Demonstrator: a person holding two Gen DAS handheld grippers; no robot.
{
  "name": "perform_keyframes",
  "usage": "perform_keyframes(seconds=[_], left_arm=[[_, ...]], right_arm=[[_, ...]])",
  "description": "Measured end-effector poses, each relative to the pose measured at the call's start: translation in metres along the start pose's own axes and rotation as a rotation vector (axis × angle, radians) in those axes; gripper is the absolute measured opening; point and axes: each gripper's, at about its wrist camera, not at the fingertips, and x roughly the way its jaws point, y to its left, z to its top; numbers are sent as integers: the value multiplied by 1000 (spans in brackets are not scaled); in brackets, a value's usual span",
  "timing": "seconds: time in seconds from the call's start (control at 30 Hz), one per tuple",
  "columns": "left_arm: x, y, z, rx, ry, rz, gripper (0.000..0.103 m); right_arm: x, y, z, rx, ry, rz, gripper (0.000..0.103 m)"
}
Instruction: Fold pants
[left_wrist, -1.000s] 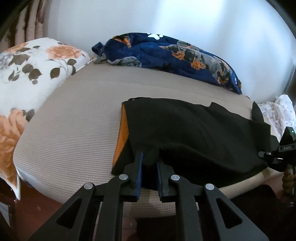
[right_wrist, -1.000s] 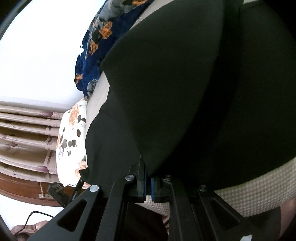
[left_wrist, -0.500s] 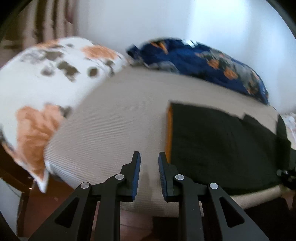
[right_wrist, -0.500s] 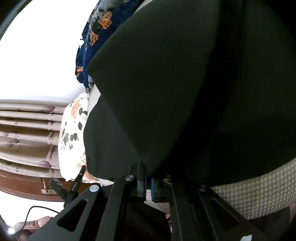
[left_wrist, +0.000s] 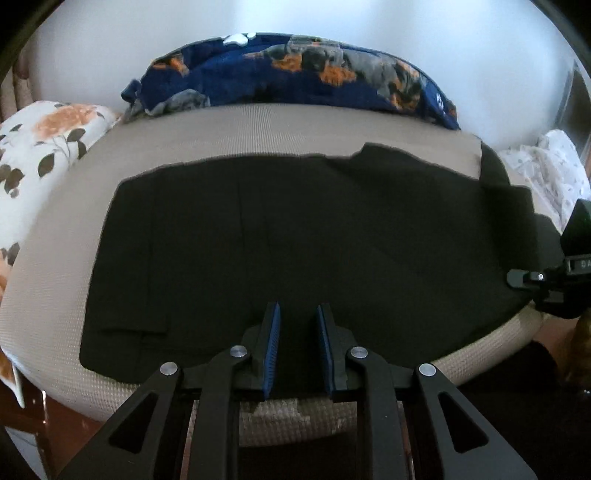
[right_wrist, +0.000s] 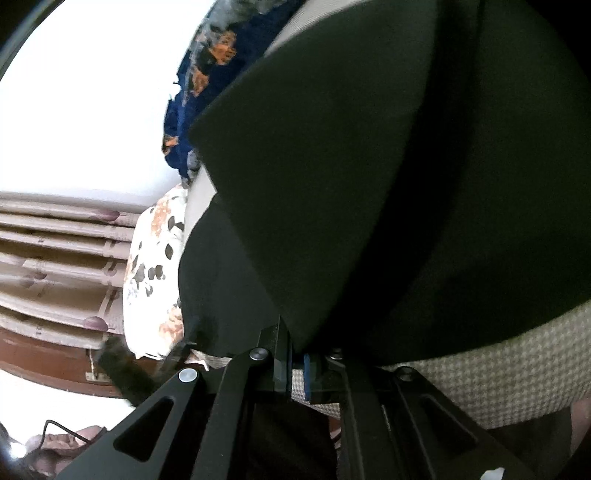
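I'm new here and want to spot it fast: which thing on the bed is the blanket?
Find the beige bed and look along its far edge, by the white wall. The blanket lies bunched there, navy with orange and grey patches, unlike the flat black pants.

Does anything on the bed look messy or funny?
A little. The black pants lie mostly flat, but their far edge is jagged and one corner near the right gripper sticks up. The blue blanket is bunched against the wall.

Left tool (left_wrist: 297, 345) of black angular linkages, silver screws, blue ribbed pads; right tool (right_wrist: 295, 363) alike.
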Motion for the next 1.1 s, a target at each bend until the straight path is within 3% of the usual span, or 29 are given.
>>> perform_keyframes(seconds=[0.07, 0.13, 0.2, 0.27, 0.37, 0.53, 0.67, 0.87, 0.97, 1.1], left_arm=[[3, 9, 3, -44, 22, 15, 22], [5, 16, 2, -88, 27, -12, 24], [6, 16, 3, -86, 31, -1, 24], [7, 14, 3, -71, 31, 16, 24], [7, 15, 0, -74, 33, 16, 25], [7, 15, -1, -81, 37, 9, 25], [7, 15, -1, -82, 37, 4, 25], [9, 16, -2, -87, 33, 3, 26], [9, 17, -2, -93, 33, -8, 26], [9, 19, -2, -97, 31, -15, 26]], right_arm=[[-7, -1, 4, -24, -12, 8, 10], [-20, -12, 16, 2, -43, 25, 18], [-32, -24, 32, 4, -70, 27, 29], [-43, -33, 51, -8, -95, -1, 30], [-58, -43, 80, 19, -72, 26, 38], [-98, -35, 123, -98, -17, -90, 41], [-130, -39, 178, -94, -122, -208, 41], [-103, -49, 263, -67, -134, -354, 41], [-86, -55, 287, -25, -129, -353, 41], [-59, -58, 303, 23, -101, -415, 39]])
